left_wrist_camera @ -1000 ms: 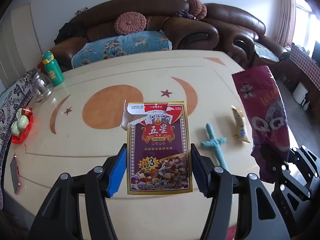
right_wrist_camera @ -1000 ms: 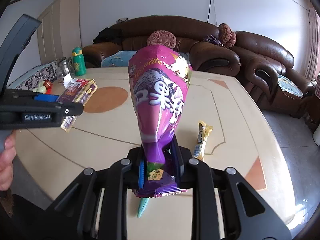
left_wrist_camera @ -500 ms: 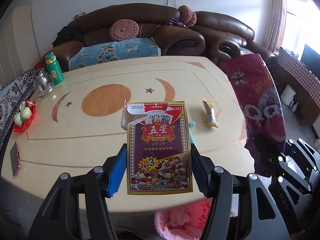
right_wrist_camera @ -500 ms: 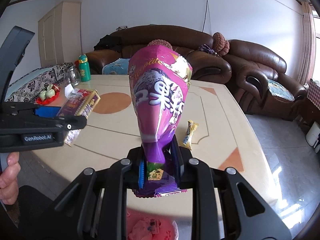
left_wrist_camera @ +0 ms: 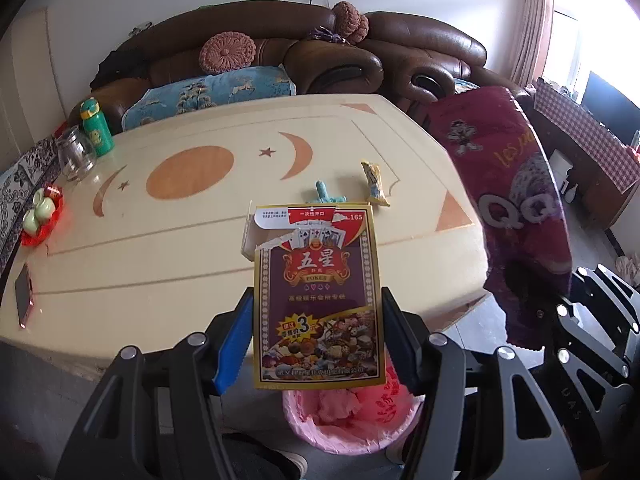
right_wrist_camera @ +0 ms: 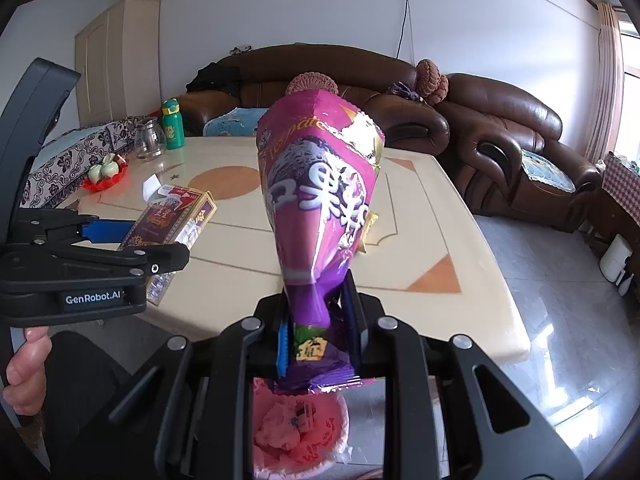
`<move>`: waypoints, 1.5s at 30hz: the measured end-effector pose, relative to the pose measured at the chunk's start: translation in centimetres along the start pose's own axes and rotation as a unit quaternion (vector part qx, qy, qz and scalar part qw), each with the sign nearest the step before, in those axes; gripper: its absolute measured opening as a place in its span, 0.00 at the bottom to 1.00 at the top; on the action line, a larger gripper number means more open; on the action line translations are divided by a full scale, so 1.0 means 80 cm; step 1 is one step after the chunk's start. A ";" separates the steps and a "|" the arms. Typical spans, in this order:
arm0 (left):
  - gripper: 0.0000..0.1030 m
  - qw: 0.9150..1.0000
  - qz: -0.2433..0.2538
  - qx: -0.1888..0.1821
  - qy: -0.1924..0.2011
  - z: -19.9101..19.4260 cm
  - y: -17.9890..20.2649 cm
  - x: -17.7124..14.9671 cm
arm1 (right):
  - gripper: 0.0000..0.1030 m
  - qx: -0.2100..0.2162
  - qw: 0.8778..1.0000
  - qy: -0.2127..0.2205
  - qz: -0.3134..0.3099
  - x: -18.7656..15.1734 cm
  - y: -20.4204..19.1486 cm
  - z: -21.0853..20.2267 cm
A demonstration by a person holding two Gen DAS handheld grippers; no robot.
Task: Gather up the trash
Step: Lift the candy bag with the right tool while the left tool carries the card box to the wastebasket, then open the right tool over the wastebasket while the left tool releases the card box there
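Note:
My left gripper (left_wrist_camera: 316, 340) is shut on a torn poker card box (left_wrist_camera: 316, 304), purple with a gold border, held above the pink-lined trash bin (left_wrist_camera: 352, 420). My right gripper (right_wrist_camera: 318, 336) is shut on the bottom of a purple snack bag (right_wrist_camera: 320, 196), held upright over the same bin (right_wrist_camera: 298, 428). The bag also shows at the right of the left wrist view (left_wrist_camera: 516, 200). The card box shows at the left of the right wrist view (right_wrist_camera: 172, 220). A yellow wrapper (left_wrist_camera: 375, 184) and a teal toy (left_wrist_camera: 326, 196) lie on the table.
The cream table (left_wrist_camera: 180, 216) holds a green bottle (left_wrist_camera: 96, 126), a glass jar (left_wrist_camera: 76, 154), a red dish (left_wrist_camera: 42, 216) and a phone (left_wrist_camera: 24, 294). Brown sofas (left_wrist_camera: 340, 48) stand behind. Tiled floor (right_wrist_camera: 560, 300) lies to the right.
Both grippers have drawn back from over the table, past its near edge, with their loads. The pink bin has come into view beneath them.

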State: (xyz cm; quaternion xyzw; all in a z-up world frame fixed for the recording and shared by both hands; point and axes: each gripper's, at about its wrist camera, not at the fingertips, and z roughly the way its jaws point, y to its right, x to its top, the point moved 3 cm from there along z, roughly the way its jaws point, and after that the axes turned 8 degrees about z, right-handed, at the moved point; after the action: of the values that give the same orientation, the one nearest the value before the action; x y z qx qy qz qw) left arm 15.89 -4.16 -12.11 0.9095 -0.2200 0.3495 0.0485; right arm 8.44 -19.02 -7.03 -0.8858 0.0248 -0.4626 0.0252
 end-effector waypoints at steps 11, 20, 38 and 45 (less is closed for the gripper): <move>0.57 1.000 0.006 -0.008 -0.028 0.002 0.023 -0.045 | 0.22 0.001 1.000 -0.030 -0.003 -0.038 -0.005 -0.016; 0.57 0.998 0.018 -0.014 -0.061 0.024 0.035 -0.083 | 0.22 -0.002 0.997 -0.075 -0.006 -0.084 -0.003 -0.011; 0.57 0.979 0.016 -0.063 -0.193 0.131 0.057 -0.193 | 0.22 0.009 0.978 -0.210 -0.002 -0.202 -0.011 0.045; 0.57 0.970 0.014 -0.076 -0.232 0.151 0.063 -0.206 | 0.22 0.008 0.965 -0.263 0.010 -0.243 -0.003 0.088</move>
State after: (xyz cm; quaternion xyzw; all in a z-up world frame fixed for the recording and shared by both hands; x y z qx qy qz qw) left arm 10.28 -5.57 -32.32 0.9561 -0.2641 0.1114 0.0604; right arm 3.10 -17.35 -26.95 -0.9757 0.0224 -0.2136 0.0428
